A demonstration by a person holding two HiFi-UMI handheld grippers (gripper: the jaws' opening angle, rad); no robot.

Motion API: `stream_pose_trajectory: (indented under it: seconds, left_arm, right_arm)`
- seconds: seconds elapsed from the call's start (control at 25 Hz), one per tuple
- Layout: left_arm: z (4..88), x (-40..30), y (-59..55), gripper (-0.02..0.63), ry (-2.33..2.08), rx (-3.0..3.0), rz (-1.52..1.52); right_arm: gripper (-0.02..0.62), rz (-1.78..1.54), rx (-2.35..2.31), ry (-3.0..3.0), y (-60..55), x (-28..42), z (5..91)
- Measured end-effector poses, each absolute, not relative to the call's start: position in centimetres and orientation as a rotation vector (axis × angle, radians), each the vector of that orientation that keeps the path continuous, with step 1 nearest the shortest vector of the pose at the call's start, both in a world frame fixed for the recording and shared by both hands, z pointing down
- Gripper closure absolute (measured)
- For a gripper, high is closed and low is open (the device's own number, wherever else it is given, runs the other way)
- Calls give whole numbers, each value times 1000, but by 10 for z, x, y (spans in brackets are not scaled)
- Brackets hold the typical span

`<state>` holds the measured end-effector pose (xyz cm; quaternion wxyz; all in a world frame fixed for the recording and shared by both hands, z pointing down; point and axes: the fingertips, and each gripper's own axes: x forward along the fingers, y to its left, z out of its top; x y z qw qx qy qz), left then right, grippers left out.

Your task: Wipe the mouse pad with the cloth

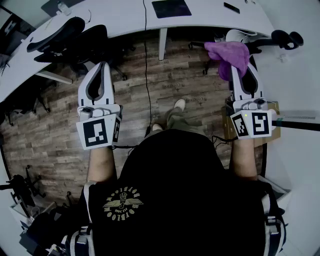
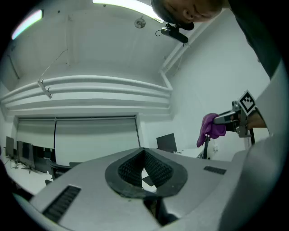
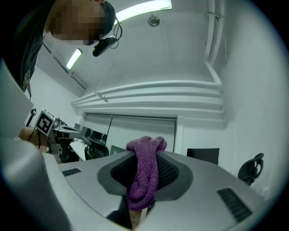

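cloth (image 1: pixel 231 54), purple and bunched, is clamped between the jaws of the right gripper (image 1: pixel 239 69) at about 2 o'clock in the head view. its loose folds spill over the jaw tips above the wooden floor (image 1: pixel 55 125). the right gripper view shows the jaws pressed onto a fold of the cloth, which bulges above the tips and hangs down between them.

the left gripper (image 1: pixel 102 66), at about 10 o'clock, has its jaws closed tip to tip. the left gripper view shows nothing between them. both grippers are held in the air, well apart from each other, with their tips pointing toward 12 o'clock.

the mouse pad (image 1: pixel 171 8) is a dark rectangle lying flat on the white curved surface (image 1: pixel 120 17) at 12 o'clock. it is well apart from the cloth and from both grippers.

a black office chair (image 1: pixel 70 40) stands by the surface at about 11 o'clock. a thin black cable (image 1: pixel 146 75) runs down from the surface across the floor near the centre.
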<state>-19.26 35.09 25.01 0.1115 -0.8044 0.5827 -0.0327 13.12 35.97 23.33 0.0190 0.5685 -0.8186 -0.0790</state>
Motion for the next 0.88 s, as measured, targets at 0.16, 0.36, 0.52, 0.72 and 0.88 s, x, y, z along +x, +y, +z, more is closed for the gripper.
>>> stream_pose_trajectory:
  seconds: [0.16,0.36,0.52,0.72,0.88]
  left_arm:
    - [255,-193,338,604,1725,-2355,-103]
    - [257,-194,319,604,1762,-2353,-74]
    - [263,-188,297,604,1761,-2378,-61]
    - [278,-171,271,604,1710,-2414,-144]
    - [284,-165,250,604,1721,-2443,-144]
  right_arm:
    - [500,-209,1747,-2557,345,129,244]
    - [499,-170,1730,-2559,324,131,256]
    - [499,-135,1755,-2561,300,145,265]
    - [499,-86,1761,-2563,271,150,279]
    - [499,-52,1747,-2553,253,155,289]
